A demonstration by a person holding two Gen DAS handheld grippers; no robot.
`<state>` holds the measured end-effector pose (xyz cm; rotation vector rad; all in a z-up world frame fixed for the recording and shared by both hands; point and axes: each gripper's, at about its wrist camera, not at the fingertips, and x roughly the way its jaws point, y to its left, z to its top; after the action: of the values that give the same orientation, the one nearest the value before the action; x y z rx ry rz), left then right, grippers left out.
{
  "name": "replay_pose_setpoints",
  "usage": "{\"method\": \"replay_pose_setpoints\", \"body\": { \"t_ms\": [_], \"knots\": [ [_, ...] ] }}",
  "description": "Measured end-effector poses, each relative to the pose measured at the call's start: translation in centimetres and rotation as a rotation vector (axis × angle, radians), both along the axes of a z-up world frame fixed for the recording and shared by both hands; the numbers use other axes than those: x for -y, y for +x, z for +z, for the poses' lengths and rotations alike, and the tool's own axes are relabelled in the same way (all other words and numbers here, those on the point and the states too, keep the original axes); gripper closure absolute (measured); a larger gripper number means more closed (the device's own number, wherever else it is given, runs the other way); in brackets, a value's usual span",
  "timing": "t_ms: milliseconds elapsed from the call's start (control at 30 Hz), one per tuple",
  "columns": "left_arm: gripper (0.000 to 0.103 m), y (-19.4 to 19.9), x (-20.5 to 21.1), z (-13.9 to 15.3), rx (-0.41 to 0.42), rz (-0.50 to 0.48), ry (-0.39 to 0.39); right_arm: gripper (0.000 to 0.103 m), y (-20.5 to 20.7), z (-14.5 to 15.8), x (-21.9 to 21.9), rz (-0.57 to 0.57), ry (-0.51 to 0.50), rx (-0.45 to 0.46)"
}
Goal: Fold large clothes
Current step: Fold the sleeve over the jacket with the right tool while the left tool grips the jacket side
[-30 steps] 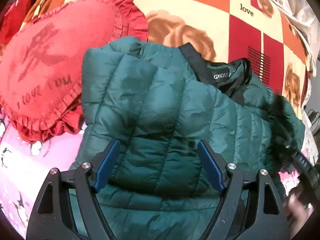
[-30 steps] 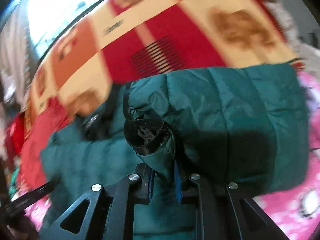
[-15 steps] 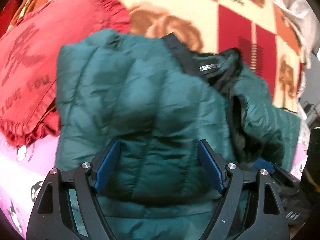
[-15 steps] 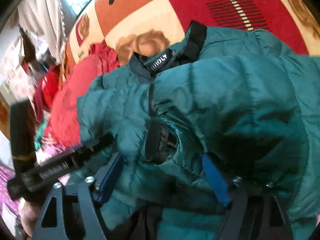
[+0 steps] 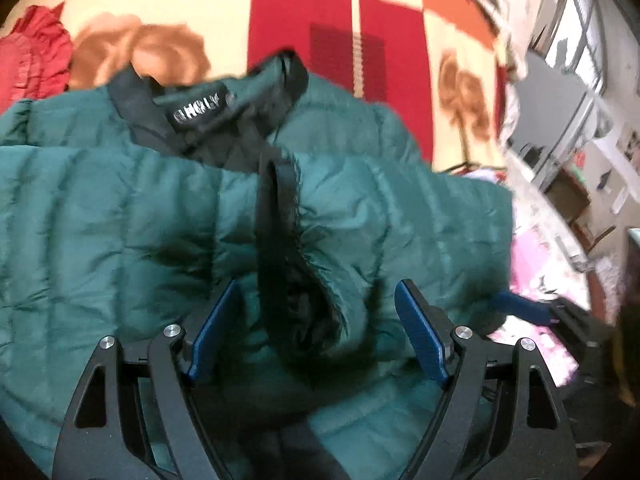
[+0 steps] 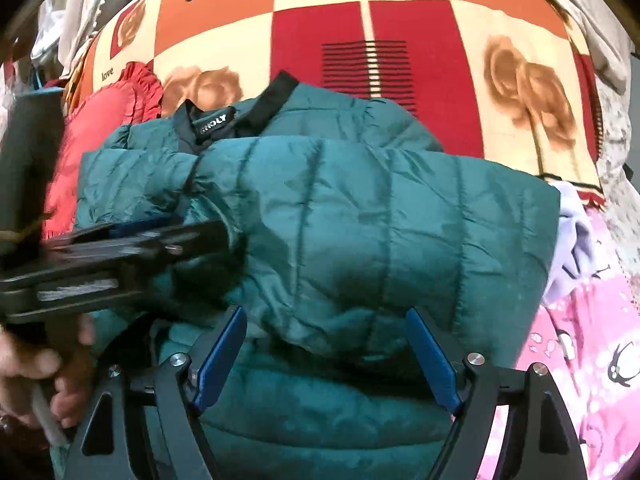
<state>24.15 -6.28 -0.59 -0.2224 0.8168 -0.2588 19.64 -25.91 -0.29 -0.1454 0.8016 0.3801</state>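
Green jacket (image 6: 352,232) folded, both tongs (image 5: 316,332) (image 6: 326,356) spread, sleeve cuff (image 5: 304,280) seemingly between left's

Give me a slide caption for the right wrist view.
Open right gripper over a green puffer jacket with sleeves folded in, on a patterned blanket.

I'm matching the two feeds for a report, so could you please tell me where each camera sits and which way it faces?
Left wrist: sits on the left gripper, looks forward over the green jacket; its own open fingers show, and the right gripper at right.
Right wrist: sits on the right gripper, facing the jacket and blanket; its open fingers show, and the left gripper.
Shared: jacket, collar label, red pillow.
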Motion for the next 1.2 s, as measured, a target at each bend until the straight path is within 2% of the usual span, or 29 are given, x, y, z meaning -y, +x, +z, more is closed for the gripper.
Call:
{"method": "replay_pose_setpoints", "body": {
  "t_ms": [67, 100, 133, 167, 233, 300, 367, 500, 567, 633, 733, 833, 967, 1067, 1200],
  "knots": [
    [0.023, 1.0, 0.6, -0.8, -0.034, 0.005, 0.031, 0.023, 0.1, -0.3, 0.8, -0.006, -0.007, -0.015],
    [0.025, 1.0, 0.6, -0.8, -0.022, 0.003, 0.029, 0.023, 0.2, -0.3, 0.8, -0.005, -0.011, -0.02],
    [0.063, 0.8, 0.5, -0.6, -0.003, -0.002, 0.016, 0.023, 0.4, -0.4, 1.0, -0.01, -0.02, -0.021],
    [0.094, 0.8, 0.4, -0.5, -0.002, -0.014, -0.006, 0.023, 0.5, -0.5, 0.9, -0.014, -0.023, -0.021],
    [0.095, 0.4, 0.2, 0.0, 0.005, -0.002, -0.01, 0.023, 0.5, -0.6, 1.5, -0.025, -0.015, -0.03],
    [0.096, -0.4, -0.2, 1.0, 0.042, 0.031, 0.014, 0.023, 0.7, -0.5, 2.2, -0.049, 0.007, -0.037],
    [0.096, -1.6, -1.4, 2.7, 0.079, 0.064, -0.001, 0.023, 0.8, 0.0, 2.8, -0.083, 0.031, -0.025],
    [0.096, -5.2, -5.8, 6.1, 0.163, 0.126, -0.018, 0.023, 0.7, 1.8, 5.2, -0.179, 0.121, 0.023],
    [0.096, -6.7, -8.6, 6.9, 0.191, 0.181, 0.011, 0.023, 0.5, 2.4, 6.1, -0.212, 0.15, 0.045],
    [0.096, -7.2, -10.9, 6.4, 0.171, 0.242, 0.024, 0.023, 0.5, 2.7, 6.4, -0.229, 0.149, 0.053],
    [0.096, -7.2, -14.8, 4.3, 0.095, 0.37, 0.035, 0.023, 0.9, 2.2, 6.4, -0.239, 0.134, 0.037],
    [0.096, -7.1, -17.5, 2.4, 0.012, 0.459, 0.001, 0.023, 1.4, 1.9, 6.2, -0.248, 0.121, 0.027],
    [0.09, -6.9, -18.5, 1.2, -0.066, 0.484, -0.032, 0.023, 2.0, 1.8, 6.2, -0.268, 0.121, 0.022],
    [0.084, -6.9, -18.9, 1.2, -0.08, 0.491, -0.022, 0.023, 2.2, 2.0, 6.0, -0.269, 0.143, 0.024],
    [0.083, -7.9, -19.6, 2.9, -0.021, 0.548, -0.018, 0.023, 2.2, 2.7, 4.9, -0.224, 0.216, 0.074]
  ]
}}
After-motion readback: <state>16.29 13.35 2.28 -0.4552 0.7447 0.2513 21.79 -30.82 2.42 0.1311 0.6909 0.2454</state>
